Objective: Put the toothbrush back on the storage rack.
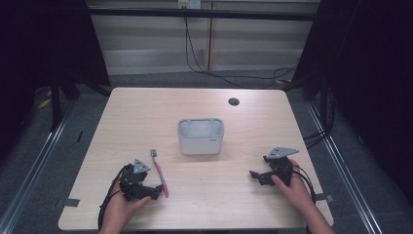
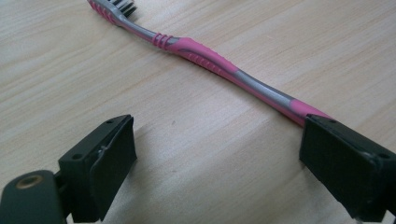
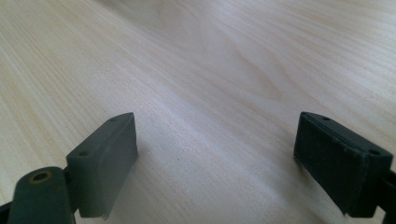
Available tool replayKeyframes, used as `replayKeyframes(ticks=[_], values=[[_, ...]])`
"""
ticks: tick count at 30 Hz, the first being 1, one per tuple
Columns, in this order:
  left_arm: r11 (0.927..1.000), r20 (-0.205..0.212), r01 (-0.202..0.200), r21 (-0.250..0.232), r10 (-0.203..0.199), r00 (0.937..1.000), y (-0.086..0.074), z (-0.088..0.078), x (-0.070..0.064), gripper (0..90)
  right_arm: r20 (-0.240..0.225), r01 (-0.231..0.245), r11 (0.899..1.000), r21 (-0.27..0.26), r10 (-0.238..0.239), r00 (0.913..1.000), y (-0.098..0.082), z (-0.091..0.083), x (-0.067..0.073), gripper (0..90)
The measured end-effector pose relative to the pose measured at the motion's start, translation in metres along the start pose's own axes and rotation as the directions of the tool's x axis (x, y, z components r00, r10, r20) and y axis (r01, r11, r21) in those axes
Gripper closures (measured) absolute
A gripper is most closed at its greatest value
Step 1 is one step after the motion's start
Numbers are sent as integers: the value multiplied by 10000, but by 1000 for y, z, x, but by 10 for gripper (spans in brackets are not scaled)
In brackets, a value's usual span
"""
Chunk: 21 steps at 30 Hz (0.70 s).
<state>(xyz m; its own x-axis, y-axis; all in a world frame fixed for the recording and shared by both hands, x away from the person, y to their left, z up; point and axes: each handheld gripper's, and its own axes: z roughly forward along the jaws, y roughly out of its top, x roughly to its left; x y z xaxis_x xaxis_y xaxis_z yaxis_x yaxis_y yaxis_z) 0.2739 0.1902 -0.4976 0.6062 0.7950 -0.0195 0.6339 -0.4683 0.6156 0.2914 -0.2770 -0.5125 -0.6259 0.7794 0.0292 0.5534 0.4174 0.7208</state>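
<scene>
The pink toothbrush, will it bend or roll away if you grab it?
The toothbrush looks like stiff plastic, so it probably stays straight. It lies flat on the table with a curvy, ribbed handle, so it likely won't roll far. It looks thin and light; the ribs should help the open left tool hold it.

White rectangular holder (image 1: 200, 137) sits mid-table, upright, open top. Wooden table (image 1: 253, 126) has a dark round grommet hole (image 1: 234, 101) near the far edge. Black cables (image 1: 204, 66) trail on the floor behind.
</scene>
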Motion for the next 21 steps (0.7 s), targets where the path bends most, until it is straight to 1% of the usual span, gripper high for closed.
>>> replayKeyframes(ticks=[6, 8, 10, 12, 13, 14, 16, 17, 18, 19, 20, 21], values=[[10000, 7, 8, -13, -8, 10000, 0, 0, 0, 104, -1, 2, 10000, 4, -2, 10000, 0, 0, 0, 130], [10000, -21, -62, 42, 62, 10000, 0, -1, 1, 112, 3, -11, 10000, 4, 11, 10000, 0, 0, 0, 129], [10000, 2, 28, 6, -28, 10000, -1, -1, 1, 122, 0, -14, 10000, 9, 14, 10000, 0, 0, 0, 129], [10000, -22, 9, -11, -9, 10000, -1, -3, 3, 145, 3, -3, 10000, 2, 3, 10000, 0, 0, 0, 130], [10000, 70, 81, 0, -81, 9999, -1, -3, 4, 157, -1, 14, 10000, -1, -14, 10000, 0, 0, 0, 129], [9995, 151, 322, -57, -321, 9994, -1, -4, 5, 157, 1, 0, 10000, 2, 0, 10000, 0, 0, 0, 129], [9983, 263, 573, -115, -570, 9980, 0, -5, 7, 166, 1, -1, 10000, 2, 1, 10000, 0, 0, 0, 130], [9970, 345, 759, -163, -754, 9966, 0, -5, 8, 175, 1, -1, 10000, 1, 1, 10000, 0, 0, 0, 129], [9967, 376, 803, -126, -798, 9961, 0, -5, 9, 188, 2, -2, 10000, 3, 2, 10000, 0, 0, 0, 129], [9956, 464, 928, -111, -922, 9947, 1, -5, 10, 195, 4, -1, 10000, 2, 1, 10000, 0, 0, 0, 130], [9947, 481, 1014, -168, -1005, 9938, 2, -5, 10, 195, 4, -1, 10000, 2, 1, 10000, 0, 0, 0, 130], [9950, 524, 995, -126, -987, 9937, 3, -5, 11, 195, 2, -1, 10000, 1, 1, 10000, 0, 0, 0, 129]])
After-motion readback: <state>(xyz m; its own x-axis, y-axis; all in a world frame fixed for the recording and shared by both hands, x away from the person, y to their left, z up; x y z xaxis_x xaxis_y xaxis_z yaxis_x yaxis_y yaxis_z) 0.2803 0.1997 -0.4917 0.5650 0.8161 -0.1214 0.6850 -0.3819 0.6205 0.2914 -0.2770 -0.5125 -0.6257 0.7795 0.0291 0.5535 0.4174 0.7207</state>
